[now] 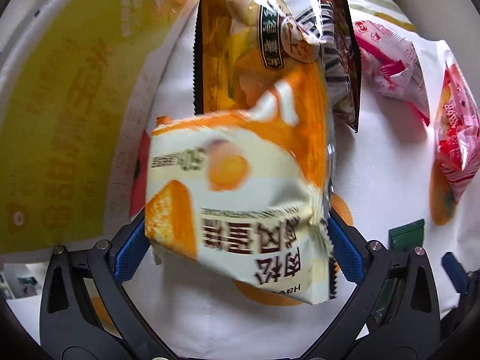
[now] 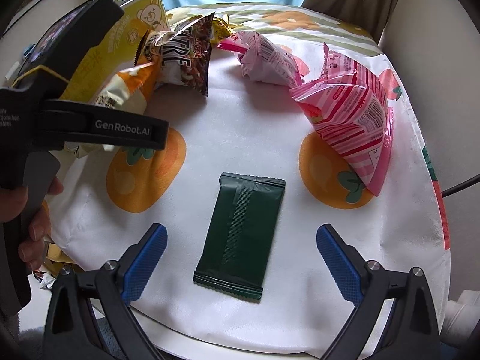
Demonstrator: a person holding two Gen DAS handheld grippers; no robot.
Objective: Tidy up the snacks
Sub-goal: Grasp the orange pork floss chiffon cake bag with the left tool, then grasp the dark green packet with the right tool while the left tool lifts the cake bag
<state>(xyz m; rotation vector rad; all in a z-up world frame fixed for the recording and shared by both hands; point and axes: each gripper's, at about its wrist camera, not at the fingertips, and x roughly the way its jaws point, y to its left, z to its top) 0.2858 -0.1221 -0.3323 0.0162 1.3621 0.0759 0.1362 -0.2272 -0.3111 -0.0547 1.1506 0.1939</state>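
My left gripper [image 1: 237,237] is shut on an orange and cream snack packet [image 1: 234,186], held off the tablecloth between the blue pads [image 1: 132,249]. The right wrist view shows that packet [image 2: 126,90] at the left, next to a yellow box [image 2: 144,15]. My right gripper [image 2: 241,231] is open just above the cloth. A dark green flat packet [image 2: 240,237] lies between its fingers, untouched. The green packet's corner [image 1: 408,234] shows at the lower right of the left wrist view.
A golden packet [image 1: 240,45] and a dark brown one [image 2: 186,57] lean by the yellow box [image 1: 60,120]. Two pink packets [image 2: 270,57] [image 2: 354,114] stand at the back right. The fruit-print cloth [image 2: 240,138] ends at the near table edge. A hand [image 2: 33,228] grips the left handle.
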